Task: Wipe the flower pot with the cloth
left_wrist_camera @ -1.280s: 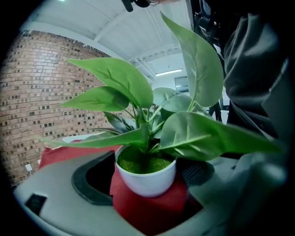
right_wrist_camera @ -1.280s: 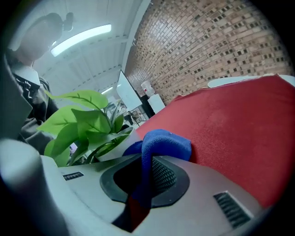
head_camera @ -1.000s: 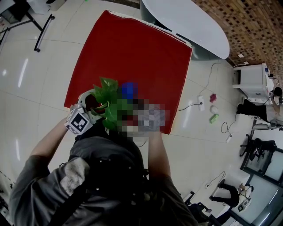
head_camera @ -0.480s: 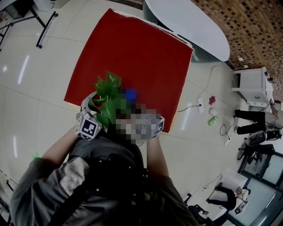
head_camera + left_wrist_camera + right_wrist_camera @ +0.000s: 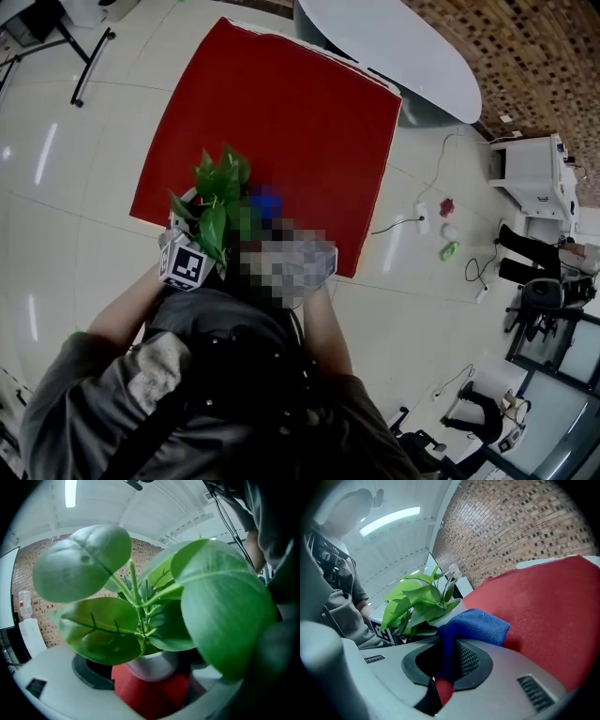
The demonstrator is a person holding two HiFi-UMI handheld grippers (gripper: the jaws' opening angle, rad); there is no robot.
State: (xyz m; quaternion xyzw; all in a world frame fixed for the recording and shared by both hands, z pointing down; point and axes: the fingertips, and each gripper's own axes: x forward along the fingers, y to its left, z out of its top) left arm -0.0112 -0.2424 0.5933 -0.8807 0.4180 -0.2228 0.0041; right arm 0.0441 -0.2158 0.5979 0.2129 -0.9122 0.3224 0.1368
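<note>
The red mat (image 5: 281, 112) lies bare across the upper centre of the head view. At its lower left edge, the leaves (image 5: 214, 192) above the flower pot (image 5: 152, 666) and the blue cloth (image 5: 266, 202) block the way. A white table (image 5: 394, 47) closes off the top.

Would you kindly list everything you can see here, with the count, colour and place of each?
flower pot: one, white, between the left tongs' jaws, above the red surface
plant: one, green, broad leaves, growing from the pot
cloth: one, blue, pinched in the right tongs, next to the pot
red surface: one, red, square, in front of the person
table: one, white, rounded, beyond the red surface
small objects: three, pink, white and green, on the floor to the right of the red surface
cabinet: one, white, far right
left tongs: one, grey, closed on the pot
right tongs: one, grey, closed on the cloth
</note>
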